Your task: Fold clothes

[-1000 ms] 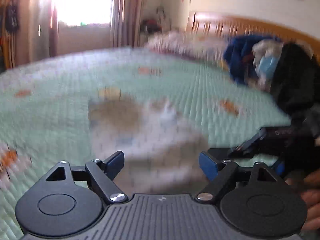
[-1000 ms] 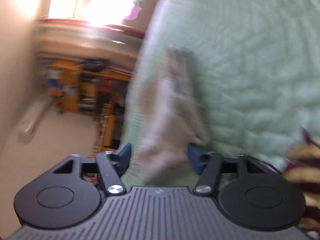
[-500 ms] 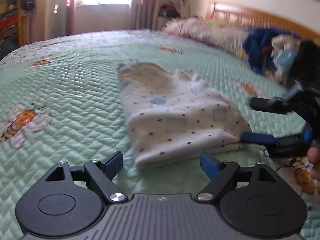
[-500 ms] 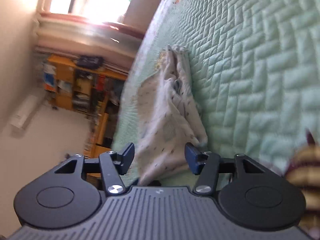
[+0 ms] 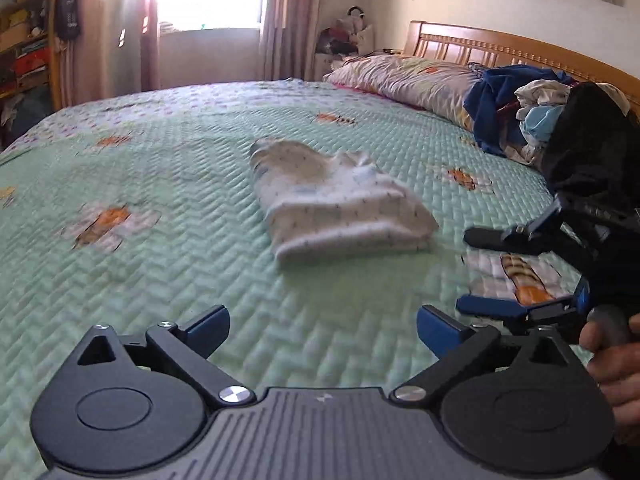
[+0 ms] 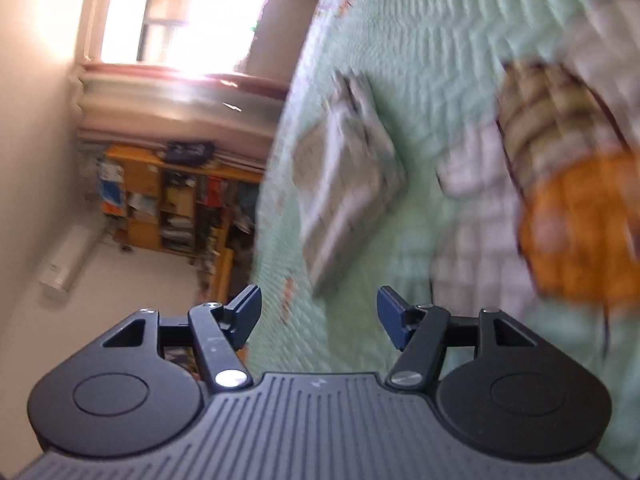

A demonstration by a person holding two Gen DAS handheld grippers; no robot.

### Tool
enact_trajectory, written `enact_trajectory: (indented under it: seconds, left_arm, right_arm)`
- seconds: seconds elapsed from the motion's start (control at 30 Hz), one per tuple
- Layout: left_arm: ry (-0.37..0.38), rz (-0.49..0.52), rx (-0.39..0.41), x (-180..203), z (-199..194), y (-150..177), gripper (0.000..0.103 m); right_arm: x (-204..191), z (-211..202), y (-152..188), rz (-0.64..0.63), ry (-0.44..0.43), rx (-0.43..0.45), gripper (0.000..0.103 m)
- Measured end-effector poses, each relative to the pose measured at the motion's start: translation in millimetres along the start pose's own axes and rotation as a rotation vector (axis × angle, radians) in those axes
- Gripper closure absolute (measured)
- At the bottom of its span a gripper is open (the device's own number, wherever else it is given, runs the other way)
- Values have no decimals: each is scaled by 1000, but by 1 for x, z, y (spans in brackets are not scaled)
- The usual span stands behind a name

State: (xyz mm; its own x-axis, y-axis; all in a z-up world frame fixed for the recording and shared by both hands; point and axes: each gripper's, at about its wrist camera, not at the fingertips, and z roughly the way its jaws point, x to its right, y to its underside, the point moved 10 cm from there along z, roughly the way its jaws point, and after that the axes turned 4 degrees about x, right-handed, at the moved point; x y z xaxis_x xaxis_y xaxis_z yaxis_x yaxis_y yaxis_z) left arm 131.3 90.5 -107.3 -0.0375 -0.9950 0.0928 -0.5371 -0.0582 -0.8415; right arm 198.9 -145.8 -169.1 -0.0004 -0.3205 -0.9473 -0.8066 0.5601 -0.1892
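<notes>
Left wrist view: the folded garment [image 5: 340,208] lies on the bed quilt [image 5: 160,240], ahead of the left gripper [image 5: 322,330], its long axis running away and leftward. The right gripper [image 5: 500,272] is nearer, just beside its right end. Both grippers are spread, holding nothing.

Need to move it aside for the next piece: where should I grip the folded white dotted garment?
Take the folded white dotted garment at its thick rounded near edge, coming low from the front with the open left gripper; that fold bundles all layers together.
</notes>
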Motion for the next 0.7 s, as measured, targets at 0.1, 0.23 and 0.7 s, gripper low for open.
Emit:
enact_trajectory:
  seconds: [0.1,0.23,0.7]
  left_arm:
    - [-7,-31,-23,-5,-27,14,1]
    - [-25,-44,-52,-8,-52,29,1]
    - [5,-146,-58,-16,-74,19,1]
  right_arm:
    - [-8,-6,32,-33,47,-36,31]
    - [-19,-13,60,-67,104,-41,28]
    - [-31,-35,71,-66,165,73,19]
